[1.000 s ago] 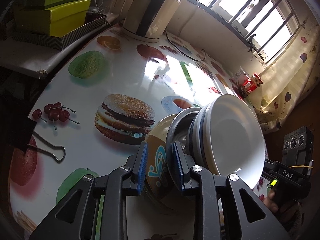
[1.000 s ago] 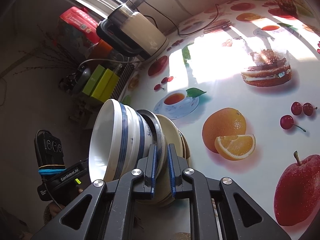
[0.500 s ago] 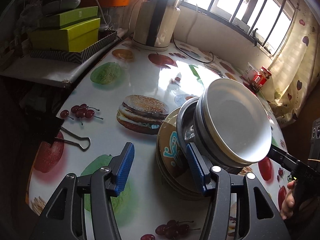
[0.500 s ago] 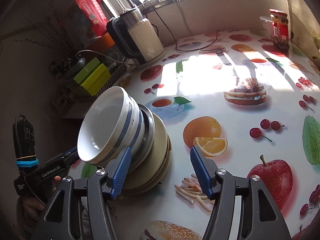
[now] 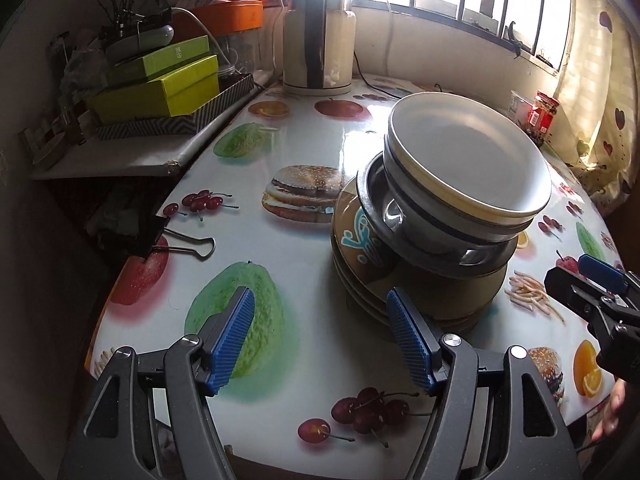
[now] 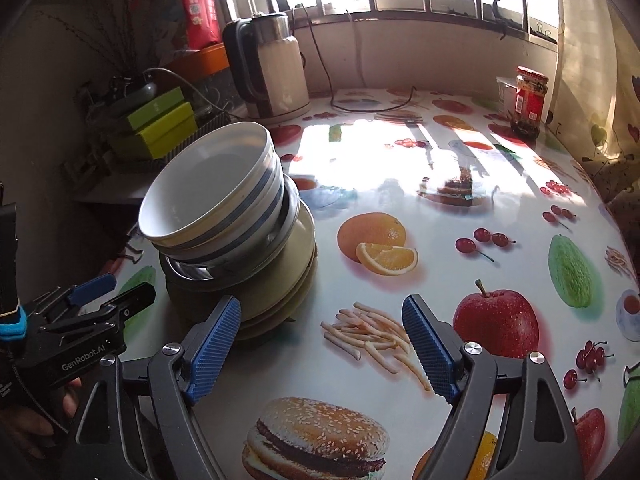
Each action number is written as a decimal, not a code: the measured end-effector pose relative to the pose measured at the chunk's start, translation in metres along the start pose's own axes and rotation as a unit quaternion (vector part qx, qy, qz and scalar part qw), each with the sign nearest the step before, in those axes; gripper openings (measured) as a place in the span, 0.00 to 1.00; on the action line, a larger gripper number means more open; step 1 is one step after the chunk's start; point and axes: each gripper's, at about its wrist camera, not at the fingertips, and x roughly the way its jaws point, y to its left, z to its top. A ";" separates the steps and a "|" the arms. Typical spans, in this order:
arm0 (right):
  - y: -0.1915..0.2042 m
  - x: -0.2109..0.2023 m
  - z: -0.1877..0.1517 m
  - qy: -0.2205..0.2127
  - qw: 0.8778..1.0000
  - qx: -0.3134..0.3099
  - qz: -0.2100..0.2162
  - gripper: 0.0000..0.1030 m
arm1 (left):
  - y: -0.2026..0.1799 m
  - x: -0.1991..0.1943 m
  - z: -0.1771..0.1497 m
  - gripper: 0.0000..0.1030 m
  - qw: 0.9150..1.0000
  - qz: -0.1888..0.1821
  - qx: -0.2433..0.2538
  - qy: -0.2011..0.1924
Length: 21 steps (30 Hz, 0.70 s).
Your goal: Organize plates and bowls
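Observation:
A stack of dishes stands on the fruit-print table point(image 5: 304, 136). White bowls with blue bands point(image 5: 464, 164) sit nested on top, in a steel bowl point(image 5: 404, 216), on brown plates point(image 5: 360, 248). The stack also shows in the right wrist view, bowls point(image 6: 216, 188) over plates point(image 6: 288, 268). My left gripper point(image 5: 320, 338) is open and empty, just in front of the stack's left side. My right gripper point(image 6: 322, 346) is open and empty, in front of the stack's right side. Each gripper shows in the other's view, the right point(image 5: 592, 284) and the left point(image 6: 96, 300).
A kettle point(image 5: 318, 36) with its cord stands at the back by the window. Green boxes point(image 5: 160, 84) sit on a side shelf at left. A binder clip point(image 5: 168, 236) lies at the table's left edge. A red-lidded jar point(image 6: 528, 100) stands at the far right.
Both grippers have let go of the stack's rims, opened wide and pulled back. The stack, held tilted a second ago, now rests on the table.

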 end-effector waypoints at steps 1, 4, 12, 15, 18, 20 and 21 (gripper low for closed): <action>0.001 0.000 -0.002 0.000 1.000 0.000 -0.002 0.81 | -0.001 -0.002 -0.001 0.67 1.000 0.000 0.003 -0.002; 0.004 0.000 -0.008 -0.003 1.000 0.010 -0.017 0.82 | -0.003 -0.005 -0.005 0.67 1.000 0.001 0.002 -0.005; 0.010 -0.004 -0.023 -0.003 0.999 0.019 -0.033 0.82 | -0.003 -0.011 -0.009 0.67 1.000 -0.014 -0.015 -0.008; 0.013 -0.006 -0.024 -0.005 0.999 0.015 -0.034 0.82 | -0.001 -0.011 -0.011 0.67 0.999 -0.030 -0.029 -0.004; 0.014 -0.007 -0.025 -0.006 0.999 0.015 -0.033 0.82 | -0.001 -0.010 -0.013 0.67 0.999 -0.018 -0.028 -0.002; 0.014 -0.007 -0.025 -0.005 0.999 0.017 -0.032 0.82 | -0.001 -0.010 -0.013 0.67 0.999 -0.017 -0.029 -0.002; 0.014 -0.007 -0.025 -0.005 0.999 0.017 -0.033 0.82 | -0.001 -0.010 -0.013 0.67 0.999 -0.016 -0.028 -0.002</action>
